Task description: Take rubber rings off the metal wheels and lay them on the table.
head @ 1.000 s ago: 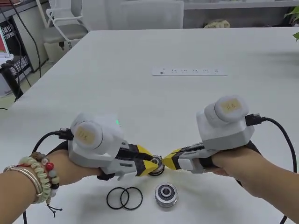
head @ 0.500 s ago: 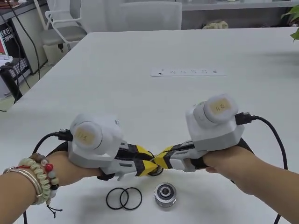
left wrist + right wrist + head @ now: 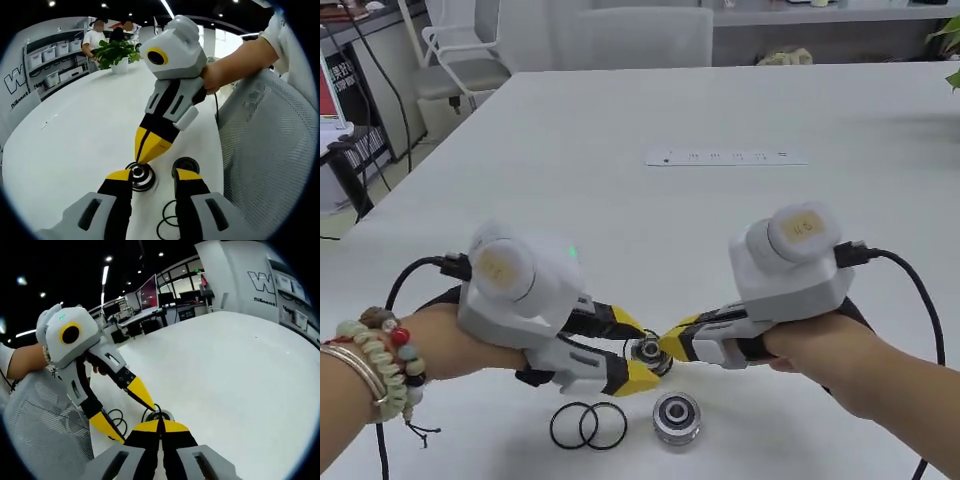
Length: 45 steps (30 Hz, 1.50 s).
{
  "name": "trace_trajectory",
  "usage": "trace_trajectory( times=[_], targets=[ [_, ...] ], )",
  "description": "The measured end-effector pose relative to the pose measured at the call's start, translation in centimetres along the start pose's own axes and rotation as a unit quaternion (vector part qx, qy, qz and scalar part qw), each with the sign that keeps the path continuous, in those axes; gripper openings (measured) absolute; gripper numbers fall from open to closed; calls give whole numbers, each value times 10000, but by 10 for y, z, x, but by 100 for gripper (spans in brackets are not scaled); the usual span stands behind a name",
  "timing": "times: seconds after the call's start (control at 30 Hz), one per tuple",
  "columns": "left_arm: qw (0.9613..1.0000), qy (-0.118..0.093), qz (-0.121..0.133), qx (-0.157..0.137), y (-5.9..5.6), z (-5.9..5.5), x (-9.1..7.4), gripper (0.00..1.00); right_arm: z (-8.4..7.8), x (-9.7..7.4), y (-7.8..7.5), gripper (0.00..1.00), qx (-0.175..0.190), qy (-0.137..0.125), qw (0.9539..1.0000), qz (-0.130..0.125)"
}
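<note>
Straddling the metal wheel (image 3: 649, 352), the wide left tool (image 3: 155, 176) likely steadies it; the closed right tool (image 3: 160, 426) meets its rim.

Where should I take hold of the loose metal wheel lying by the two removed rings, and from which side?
Grip the metal wheel across its outer rim, coming down from above. It seems to lie flat on the table with the hub facing up, so the round rim offers two opposite sides. Set the jaws on its near and far sides, since the rubber rings lie close on its left.
</note>
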<state>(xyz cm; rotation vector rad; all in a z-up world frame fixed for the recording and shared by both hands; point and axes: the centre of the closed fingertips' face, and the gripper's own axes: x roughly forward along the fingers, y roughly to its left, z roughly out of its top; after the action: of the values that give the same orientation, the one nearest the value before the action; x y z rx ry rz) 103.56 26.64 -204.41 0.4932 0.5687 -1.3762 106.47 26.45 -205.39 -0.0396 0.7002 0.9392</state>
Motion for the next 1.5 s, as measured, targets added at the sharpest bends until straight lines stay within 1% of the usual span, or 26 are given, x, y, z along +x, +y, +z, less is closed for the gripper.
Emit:
trace_trajectory(
  times=[0.07,0.13,0.23,0.27,0.33,0.43,0.5,0.6,0.7,0.8,0.9,1.0,1.07,1.1,1.13,1.2,1.27,1.33,1.4,1.5],
  targets=[
    [9997,-7,-137,207,-9,3,-5,30,0,-1,0,0,14,-12,10000,8],
    [9994,-6,-145,320,-13,5,-11,32,1,-1,2,0,49,-28,10000,59],
    [9992,-23,-140,363,-16,11,-20,40,2,-1,5,0,53,-42,9999,113],
    [9992,-42,-124,391,-16,13,-25,45,2,-1,6,0,55,-43,9999,128],
    [9988,-59,-125,479,-20,16,-33,53,1,0,8,0,57,15,9999,154],
    [9983,-71,-75,579,-24,19,-45,57,0,1,12,0,42,45,9997,229],
    [9981,-86,-31,603,-25,19,-52,62,0,1,14,0,41,52,9996,274],
    [9980,-93,126,613,-25,18,-64,71,0,2,19,0,101,70,9992,379],
    [9982,-71,209,556,-30,14,-75,75,-1,3,26,0,86,114,9987,494],
    [9976,-10,370,581,-30,7,-87,77,-2,4,33,0,36,149,9980,610],
    [9971,18,639,414,-27,-3,-100,79,-3,6,40,0,44,172,9971,745],
    [9968,4,726,346,-28,-9,-106,82,-3,7,45,0,43,176,9963,836],
    [9961,4,871,153,-29,-19,-114,84,-2,10,50,0,92,179,9954,933],
    [9959,3,895,124,-29,-21,-115,84,-3,11,53,0,93,184,9951,963],
    [9952,-10,983,20,-28,-24,-117,85,-3,12,54,0,96,188,9949,983],
    [9942,-69,1072,-96,-28,-29,-120,86,-5,14,60,0,79,220,9941,1057],
    [9939,-78,1079,-195,-29,-33,-120,86,-7,17,66,0,21,260,9934,1113],
    [9941,-26,1058,-243,-32,-38,-119,86,-9,20,70,0,-68,311,9930,1133],
    [9940,-3,1067,-254,-33,-41,-118,86,-11,22,74,0,-161,343,9926,1151],
    [9936,-56,1077,-345,-33,-41,-117,86,-14,24,79,0,-188,411,9916,1215]
  ],
)
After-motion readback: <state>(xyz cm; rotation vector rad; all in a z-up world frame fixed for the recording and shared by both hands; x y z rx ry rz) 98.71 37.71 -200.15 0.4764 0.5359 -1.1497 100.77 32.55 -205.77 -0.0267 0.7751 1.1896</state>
